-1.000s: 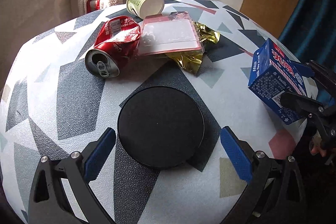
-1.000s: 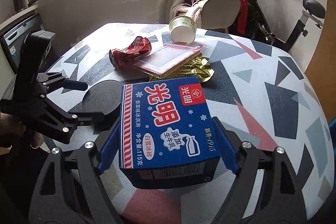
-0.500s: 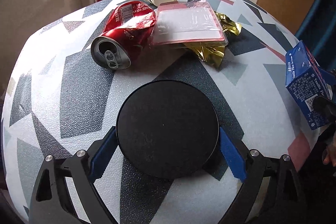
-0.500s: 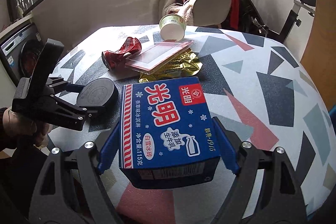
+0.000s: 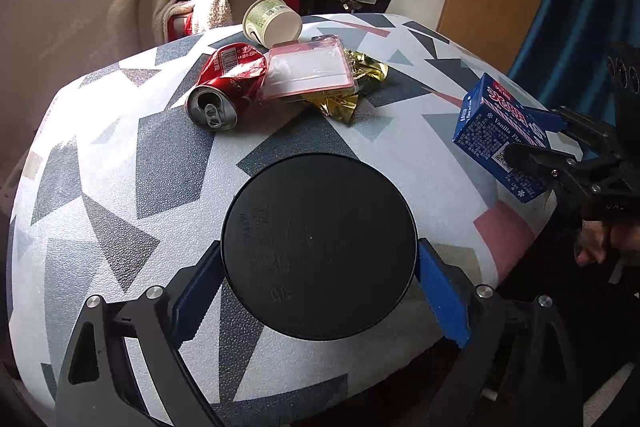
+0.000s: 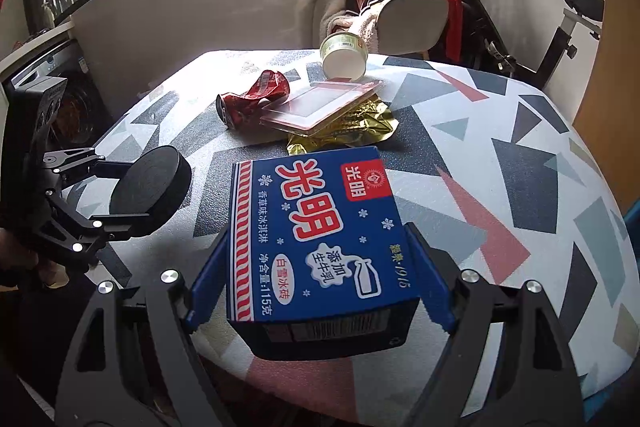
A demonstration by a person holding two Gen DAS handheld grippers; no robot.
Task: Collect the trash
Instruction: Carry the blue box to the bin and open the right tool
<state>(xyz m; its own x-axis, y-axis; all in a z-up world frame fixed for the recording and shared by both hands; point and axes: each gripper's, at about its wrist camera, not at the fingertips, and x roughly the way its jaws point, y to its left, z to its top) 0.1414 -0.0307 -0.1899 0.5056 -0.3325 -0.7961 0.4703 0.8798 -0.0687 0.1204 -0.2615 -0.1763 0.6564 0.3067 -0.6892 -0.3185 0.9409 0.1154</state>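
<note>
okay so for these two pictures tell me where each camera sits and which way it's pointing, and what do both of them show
Left wrist: on the left gripper, angled down across the table; its blue fingers clamp the black disc; a hand shows at right.
Right wrist: on the right gripper, facing the far chair; its fingers clamp the blue carton.
Shared: disc, carton, crushed can, paper cup, each other's gripper.

left gripper [image 5: 320,283] closed its fingers onto the black lid [image 5: 319,245] and lifted it off the counter [image 5: 120,187].
</note>
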